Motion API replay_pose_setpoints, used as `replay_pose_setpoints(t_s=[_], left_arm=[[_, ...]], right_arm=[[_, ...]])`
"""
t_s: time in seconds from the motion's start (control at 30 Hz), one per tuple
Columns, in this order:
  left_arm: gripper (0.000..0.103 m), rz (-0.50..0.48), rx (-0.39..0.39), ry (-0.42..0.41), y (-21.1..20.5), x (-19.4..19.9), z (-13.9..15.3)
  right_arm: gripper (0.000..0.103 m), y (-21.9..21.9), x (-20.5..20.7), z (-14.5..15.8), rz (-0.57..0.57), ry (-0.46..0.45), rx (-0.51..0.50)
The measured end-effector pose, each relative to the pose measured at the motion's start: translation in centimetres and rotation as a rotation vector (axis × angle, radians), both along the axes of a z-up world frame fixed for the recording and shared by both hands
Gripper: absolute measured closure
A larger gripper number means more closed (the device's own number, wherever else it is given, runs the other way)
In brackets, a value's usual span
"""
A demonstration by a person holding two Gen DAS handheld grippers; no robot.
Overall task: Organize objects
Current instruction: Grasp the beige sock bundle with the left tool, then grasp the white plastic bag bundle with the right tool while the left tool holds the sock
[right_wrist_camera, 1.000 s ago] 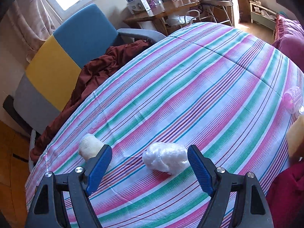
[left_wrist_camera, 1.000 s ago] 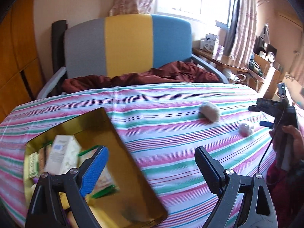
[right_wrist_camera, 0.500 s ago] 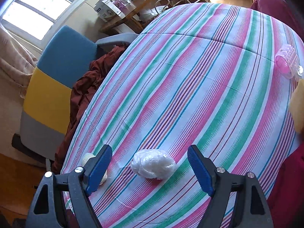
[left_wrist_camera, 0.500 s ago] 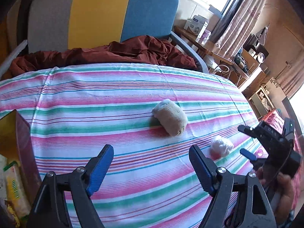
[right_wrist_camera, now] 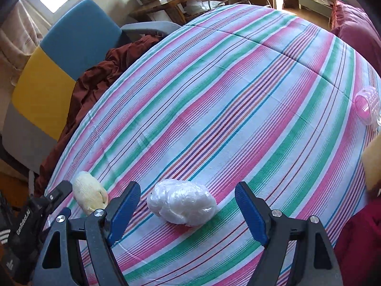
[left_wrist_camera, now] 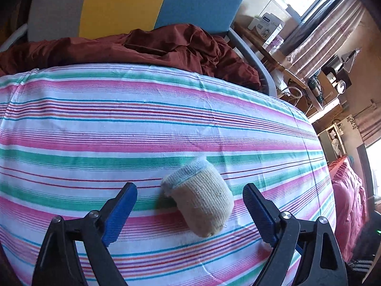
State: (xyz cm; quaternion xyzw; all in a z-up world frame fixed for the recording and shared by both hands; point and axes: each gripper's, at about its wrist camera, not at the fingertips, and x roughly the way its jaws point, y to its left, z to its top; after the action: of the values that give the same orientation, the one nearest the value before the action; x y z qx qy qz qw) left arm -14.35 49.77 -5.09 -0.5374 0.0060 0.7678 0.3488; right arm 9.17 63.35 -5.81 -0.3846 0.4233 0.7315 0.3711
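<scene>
A rolled tan sock (left_wrist_camera: 200,200) with a pale blue cuff lies on the striped bedcover (left_wrist_camera: 142,131). My left gripper (left_wrist_camera: 189,187) points down over it, one blue pad on each side. Its jaws are opening and neither pad touches the sock. In the right wrist view a crumpled white plastic bundle (right_wrist_camera: 182,201) lies between the fingers of my right gripper (right_wrist_camera: 187,186), which stands open and clear of it. The same sock (right_wrist_camera: 89,191) shows to the left of that bundle, with the black body of the left gripper beside it.
A pink hair roller (right_wrist_camera: 368,106) and a tan object (right_wrist_camera: 372,164) lie at the bedcover's right edge. Beyond the far edge stand an armchair (left_wrist_camera: 119,2) with a rust-red cloth (left_wrist_camera: 166,45) on it and a wooden desk (left_wrist_camera: 266,28) holding boxes.
My left gripper swung right, away from the gold tin of packets, and came down around the sock; the tin has left its view. My right gripper sank slightly toward the white bundle.
</scene>
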Motion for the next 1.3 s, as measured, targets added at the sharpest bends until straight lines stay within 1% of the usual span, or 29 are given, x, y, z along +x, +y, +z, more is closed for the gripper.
replay_pose_setpoints(t_s=[0.1, 0.13, 0.17, 0.2, 0.23, 0.27, 0.3, 0.33, 0.47, 0.53, 0.63, 0.73, 0.87, 0.97, 1.03, 1.13, 1.17, 1.23, 1.3], left_arm=[[0.015, -0.011, -0.044, 0.002, 0.9, -0.4, -1.6], [0.014, -0.022, -0.033, -0.019, 1.0, -0.5, -2.3], [0.015, -0.023, -0.015, -0.001, 1.0, -0.5, -2.4], [0.017, -0.038, -0.016, 0.022, 1.1, -0.2, -2.2], [0.023, -0.055, -0.007, 0.028, 1.0, 0.1, -2.1], [0.029, -0.068, 0.005, 0.027, 0.9, 0.3, -2.0], [0.033, -0.082, 0.018, 0.026, 0.7, 0.5, -1.9], [0.042, -0.100, 0.037, 0.018, 0.6, 0.8, -1.8], [0.048, -0.129, 0.023, 0.046, -0.9, 2.2, -1.0], [0.049, -0.150, 0.020, 0.068, -2.3, 3.2, -0.8], [0.049, -0.207, 0.008, 0.107, -4.8, 5.4, -0.6], [0.049, -0.255, -0.023, 0.136, -7.5, 7.6, -0.4], [0.049, -0.280, -0.049, 0.151, -11.2, 10.3, -0.1], [0.047, -0.253, -0.053, 0.195, -13.4, 11.7, -0.3], [0.046, -0.237, -0.036, 0.230, -13.6, 12.2, -0.6], [0.046, -0.209, 0.009, 0.266, -13.4, 12.3, -1.5], [0.046, -0.207, 0.024, 0.272, -13.1, 12.3, -1.9], [0.046, -0.219, 0.045, 0.248, -12.6, 12.4, -2.9], [0.046, -0.231, 0.025, 0.299, -12.1, 13.2, -3.1]], right_arm=[[0.020, -0.3, -0.8, -0.3, 0.034, -0.065, 0.033], [0.020, -0.3, -1.1, -0.5, 0.043, -0.080, 0.036], [0.021, -0.3, -1.4, -0.8, 0.057, -0.092, 0.036], [0.024, -0.4, -1.8, -0.9, 0.079, -0.106, 0.038], [0.035, -0.6, -2.2, -1.1, 0.104, -0.124, 0.047], [0.042, -0.8, -2.6, -1.2, 0.122, -0.141, 0.056], [0.043, -0.9, -2.8, -1.3, 0.128, -0.154, 0.065], [0.044, -0.9, -3.0, -1.2, 0.134, -0.155, 0.071], [0.049, -1.1, -3.3, -1.0, 0.159, -0.150, 0.084], [0.049, -1.3, -3.3, -1.0, 0.175, -0.132, 0.074], [0.049, -1.4, -3.2, -0.9, 0.193, -0.122, 0.061], [0.049, -2.0, -3.5, -0.8, 0.234, -0.106, 0.047], [0.049, -4.0, -5.3, -0.6, 0.362, -0.086, 0.054], [0.049, -5.6, -6.5, -0.6, 0.454, -0.088, 0.052], [0.049, -6.4, -7.1, -0.5, 0.493, -0.096, 0.070], [0.049, -6.5, -7.6, -0.7, 0.510, -0.123, 0.087], [0.049, -6.4, -7.7, -0.7, 0.509, -0.123, 0.087], [0.050, -6.3, -7.3, -0.6, 0.506, -0.124, 0.084], [0.050, -6.4, -7.0, -0.5, 0.506, -0.127, 0.087]])
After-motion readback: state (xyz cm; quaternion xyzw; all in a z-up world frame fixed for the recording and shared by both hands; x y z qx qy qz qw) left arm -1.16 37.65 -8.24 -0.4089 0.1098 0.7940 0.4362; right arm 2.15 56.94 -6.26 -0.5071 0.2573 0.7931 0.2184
